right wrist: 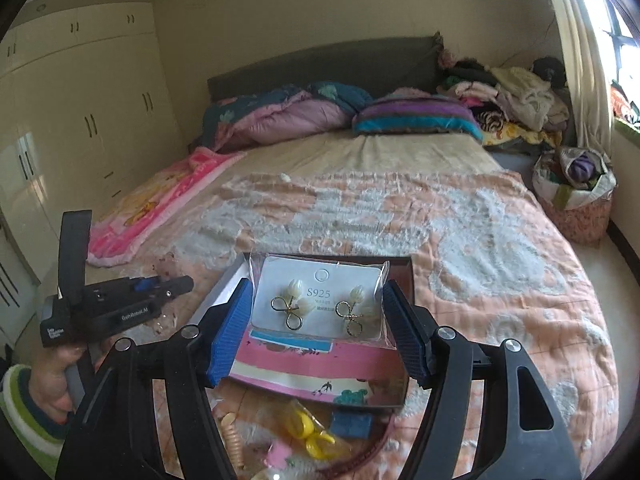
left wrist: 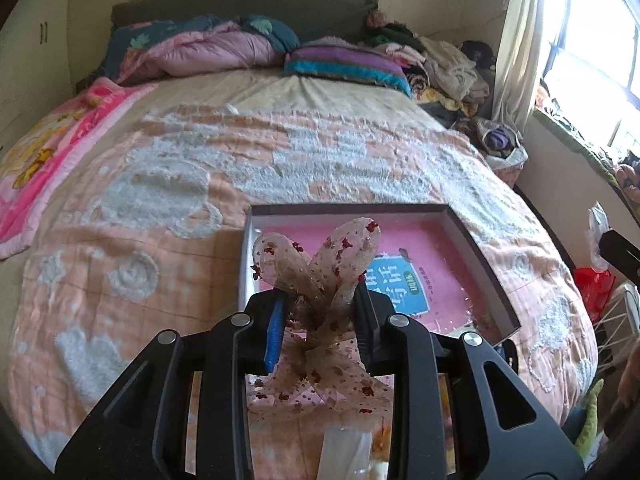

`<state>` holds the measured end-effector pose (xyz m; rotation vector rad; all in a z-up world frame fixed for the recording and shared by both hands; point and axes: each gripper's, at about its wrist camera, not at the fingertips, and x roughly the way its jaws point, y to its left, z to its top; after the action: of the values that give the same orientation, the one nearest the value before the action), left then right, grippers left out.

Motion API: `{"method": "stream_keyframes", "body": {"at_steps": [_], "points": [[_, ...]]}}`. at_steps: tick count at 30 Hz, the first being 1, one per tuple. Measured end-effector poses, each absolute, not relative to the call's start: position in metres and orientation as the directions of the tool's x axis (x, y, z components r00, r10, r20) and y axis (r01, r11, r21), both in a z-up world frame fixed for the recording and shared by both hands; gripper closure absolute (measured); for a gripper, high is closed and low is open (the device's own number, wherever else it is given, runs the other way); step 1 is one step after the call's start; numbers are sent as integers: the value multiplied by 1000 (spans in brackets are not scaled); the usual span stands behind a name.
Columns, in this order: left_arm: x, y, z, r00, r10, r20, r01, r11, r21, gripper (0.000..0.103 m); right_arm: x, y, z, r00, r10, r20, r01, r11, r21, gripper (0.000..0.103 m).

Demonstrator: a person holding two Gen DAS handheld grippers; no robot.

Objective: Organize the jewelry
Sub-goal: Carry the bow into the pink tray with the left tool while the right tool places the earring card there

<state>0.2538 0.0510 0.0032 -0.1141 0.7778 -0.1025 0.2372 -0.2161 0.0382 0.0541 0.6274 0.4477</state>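
My left gripper (left wrist: 320,320) is shut on a sheer beige hair bow with red flecks (left wrist: 320,272) and holds it above the near edge of an open box with a pink lining (left wrist: 448,240) on the bed. My right gripper (right wrist: 318,320) is shut on a clear bag holding a white S925 card with two gold-and-pearl earrings (right wrist: 318,300), held over the same box (right wrist: 320,364). The left gripper (right wrist: 120,308) shows at the left in the right wrist view, with the bow mostly hidden.
Loose items lie on the blanket in front of the box: a yellow clip (right wrist: 308,428), a blue piece (right wrist: 352,424), a beige spiral hair tie (right wrist: 232,444), a dark headband (right wrist: 360,460). Folded quilts (left wrist: 192,48) and pillows sit at the headboard. A basket (right wrist: 576,196) stands to the right.
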Motion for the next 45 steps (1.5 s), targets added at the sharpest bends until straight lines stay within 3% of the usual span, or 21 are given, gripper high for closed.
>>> {"method": "stream_keyframes", "body": {"at_steps": [17,20,25,28,35,39,45], "points": [[278,36,-60,614,-126,-779,59,992,-113,74,289,-196,-52,596,375,-710,-339,919,201,36],[277,33,-62,609,-119,-784,64,993,-101,67,290,-197,-54,592,384,-708,-334,917,218,32],[274,34,-61,612,-110,-783,56,994,-96,59,280,-207,-47,614,395,-683,-309,917,252,12],[271,36,-58,617,-102,-781,47,995,-93,54,269,-216,-36,640,386,-665,-299,922,247,11],[257,34,-38,645,-86,-759,25,995,-92,20,235,-244,-12,702,358,-615,-256,933,252,7],[245,34,-20,674,-67,-736,17,997,-75,12,215,-254,0,728,350,-589,-247,936,251,6],[220,37,14,723,-61,-688,6,997,-82,10,189,-266,21,755,363,-546,-248,929,274,6]]}}
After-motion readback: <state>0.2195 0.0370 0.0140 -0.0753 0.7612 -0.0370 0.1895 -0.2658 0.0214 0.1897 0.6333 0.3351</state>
